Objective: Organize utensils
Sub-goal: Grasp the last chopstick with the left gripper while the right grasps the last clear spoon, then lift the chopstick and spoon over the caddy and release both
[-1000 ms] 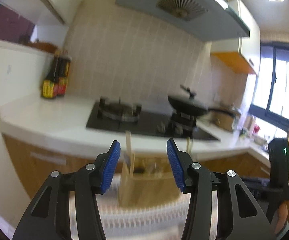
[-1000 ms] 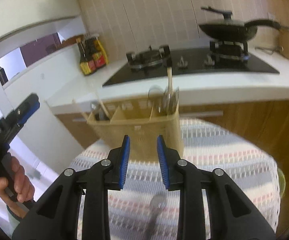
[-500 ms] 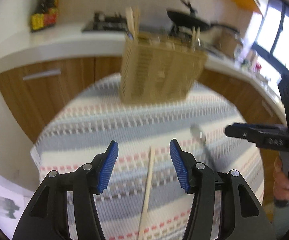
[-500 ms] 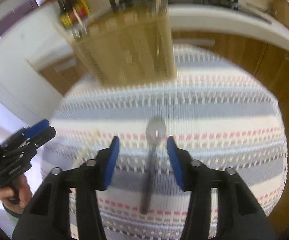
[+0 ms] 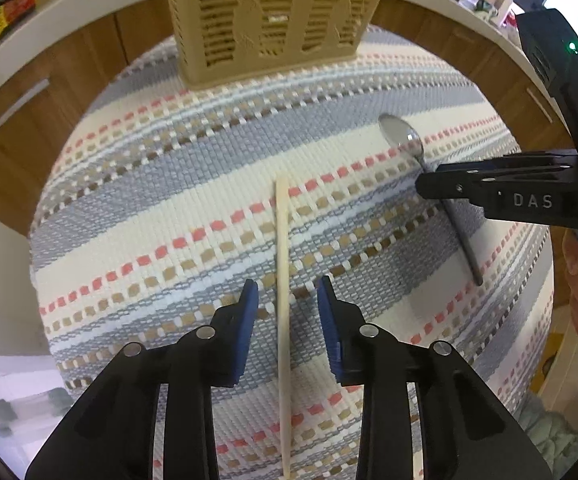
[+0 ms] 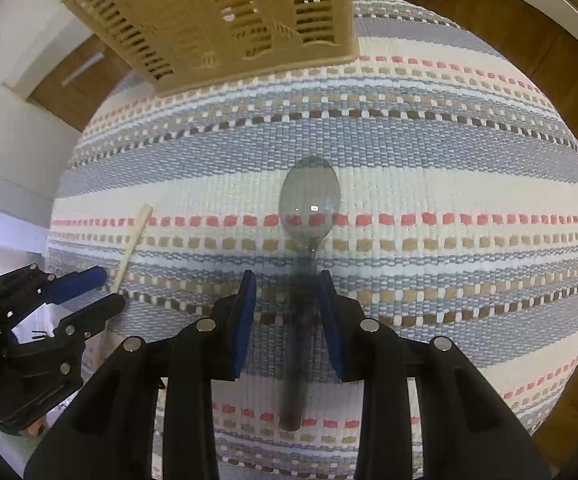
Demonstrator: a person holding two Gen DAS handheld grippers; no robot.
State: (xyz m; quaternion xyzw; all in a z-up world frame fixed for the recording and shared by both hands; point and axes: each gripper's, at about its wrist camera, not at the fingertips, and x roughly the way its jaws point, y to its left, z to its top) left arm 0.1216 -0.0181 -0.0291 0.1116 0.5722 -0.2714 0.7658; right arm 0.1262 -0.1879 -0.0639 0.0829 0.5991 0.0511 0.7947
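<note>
A pale wooden chopstick lies on the striped woven mat, running between the open fingers of my left gripper. A metal spoon lies on the mat, its dark handle between the open fingers of my right gripper. The spoon also shows in the left wrist view, partly under the right gripper. The chopstick and the left gripper show in the right wrist view. A beige slotted utensil basket stands at the mat's far edge.
The mat covers a small round table. Wooden cabinets with a white counter lie beyond it. The basket is close ahead of both grippers.
Both grippers have tilted down from the kitchen view and dropped low over the mat. The left one now straddles the chopstick, the right one the spoon handle.
</note>
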